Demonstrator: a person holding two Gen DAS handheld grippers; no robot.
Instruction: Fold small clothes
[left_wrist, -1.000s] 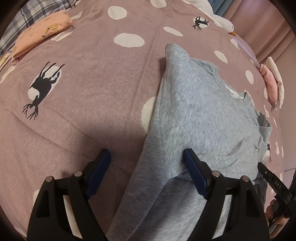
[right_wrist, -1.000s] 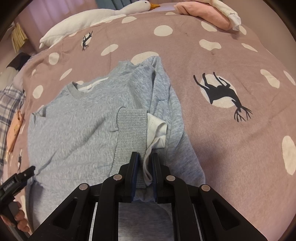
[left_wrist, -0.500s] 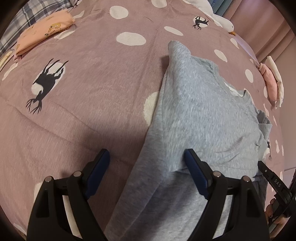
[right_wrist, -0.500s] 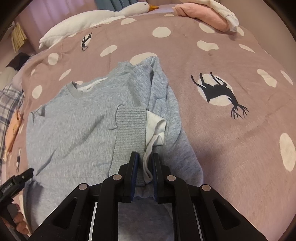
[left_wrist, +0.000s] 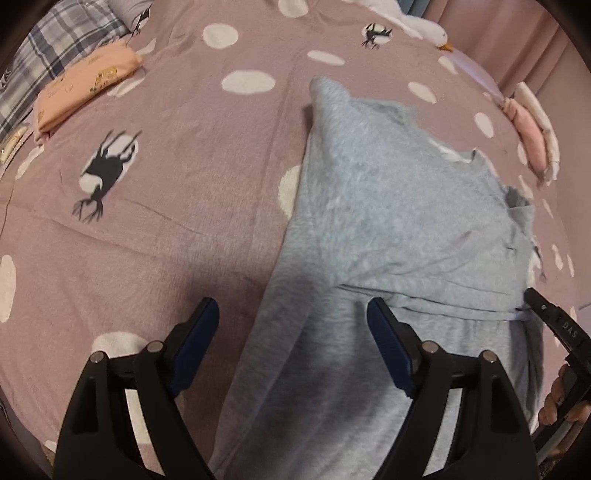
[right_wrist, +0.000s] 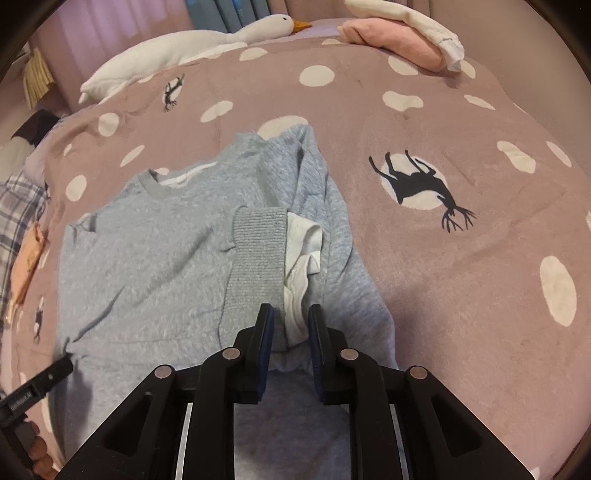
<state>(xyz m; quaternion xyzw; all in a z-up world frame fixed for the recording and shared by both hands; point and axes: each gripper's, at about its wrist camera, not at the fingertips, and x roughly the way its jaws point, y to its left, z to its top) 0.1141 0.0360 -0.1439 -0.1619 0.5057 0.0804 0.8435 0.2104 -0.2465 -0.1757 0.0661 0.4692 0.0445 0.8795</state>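
Grey sweatshirt (right_wrist: 155, 258) lies on the bed (right_wrist: 461, 288), sleeve cuff (right_wrist: 258, 254) folded inward. Right claw (right_wrist: 290, 332) is nearly closed around its white lining. Left claw (left_wrist: 291, 332) gapes wide, holding nothing. Advise laying the cuff flat before letting go.

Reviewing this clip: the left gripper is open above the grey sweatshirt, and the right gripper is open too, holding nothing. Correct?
Not quite. The right gripper is gripping the ribbed cuff of the grey sweatshirt, as the right wrist view shows. The left gripper is indeed open above it.
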